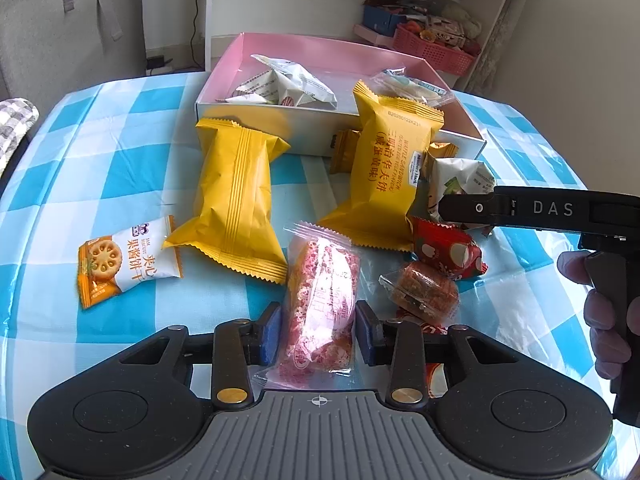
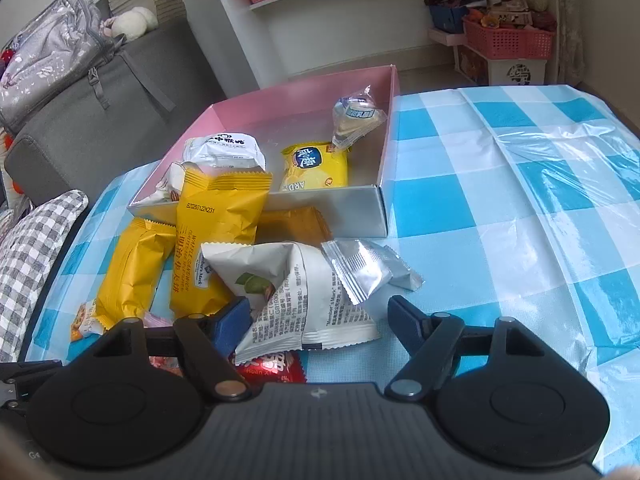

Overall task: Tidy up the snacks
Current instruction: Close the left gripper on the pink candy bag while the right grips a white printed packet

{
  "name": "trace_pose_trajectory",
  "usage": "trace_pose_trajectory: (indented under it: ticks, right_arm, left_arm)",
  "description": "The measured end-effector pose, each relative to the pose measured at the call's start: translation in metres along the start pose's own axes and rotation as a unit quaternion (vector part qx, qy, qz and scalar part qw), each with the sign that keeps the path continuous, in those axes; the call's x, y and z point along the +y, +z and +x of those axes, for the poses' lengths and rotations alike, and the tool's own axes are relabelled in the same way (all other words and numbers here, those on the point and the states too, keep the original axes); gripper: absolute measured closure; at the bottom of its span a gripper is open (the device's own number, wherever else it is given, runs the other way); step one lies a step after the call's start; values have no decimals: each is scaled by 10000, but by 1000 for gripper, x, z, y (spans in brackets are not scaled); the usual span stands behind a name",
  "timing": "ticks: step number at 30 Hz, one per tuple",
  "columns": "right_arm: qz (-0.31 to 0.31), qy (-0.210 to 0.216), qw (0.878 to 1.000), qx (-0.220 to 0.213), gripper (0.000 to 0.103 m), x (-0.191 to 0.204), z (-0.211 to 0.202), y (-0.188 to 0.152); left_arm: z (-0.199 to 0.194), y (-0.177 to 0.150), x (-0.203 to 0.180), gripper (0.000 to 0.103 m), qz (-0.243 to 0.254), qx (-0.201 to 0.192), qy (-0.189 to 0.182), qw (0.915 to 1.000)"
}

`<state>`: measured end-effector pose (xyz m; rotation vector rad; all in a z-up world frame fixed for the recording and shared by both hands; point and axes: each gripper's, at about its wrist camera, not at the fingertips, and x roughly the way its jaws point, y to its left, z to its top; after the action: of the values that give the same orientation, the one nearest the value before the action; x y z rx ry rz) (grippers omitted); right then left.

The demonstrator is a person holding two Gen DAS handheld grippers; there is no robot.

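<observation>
A pink-lined box [image 1: 400, 56] [image 2: 280, 92] stands at the table's far side with several snack packs inside. In front of it lie loose snacks. My left gripper [image 1: 318, 330] has its blue pads on both sides of a clear pack of pink puffed snack [image 1: 322, 308], shut on it. Two yellow waffle packs [image 1: 236, 196] [image 1: 390, 172] lie beyond. My right gripper [image 2: 318, 322] is open around a white nut pack [image 2: 304, 300], and it shows from the side in the left wrist view [image 1: 448, 208]. A silver pack [image 2: 360, 268] lies just ahead.
A white-and-orange biscuit pack [image 1: 128, 260] lies at the left. A red pack [image 1: 448, 248] and a brown cake pack [image 1: 424, 288] lie right of the pink snack. The blue checked tablecloth [image 2: 500, 208] covers the table. A grey sofa, shelves and pink baskets stand behind.
</observation>
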<state>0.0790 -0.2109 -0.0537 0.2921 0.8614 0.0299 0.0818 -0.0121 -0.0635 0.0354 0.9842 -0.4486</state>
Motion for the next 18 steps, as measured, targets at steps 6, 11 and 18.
trace_pose_trajectory:
  ticks: [6,11,18]
  right_arm:
    - [-126,-29,9999,-65,45,4,0,1]
    - [-254,-94,9996,-79,60,8,-5,5]
    - [-444,-222,9988,9,76,14,-16,13]
  left_arm:
    - [0,-1,-3,70,23,-9,23,10000]
    - [-1,0,-2,71,-58,3,7,10000]
    - [-2,2,1,72,-182,96,-61,9998]
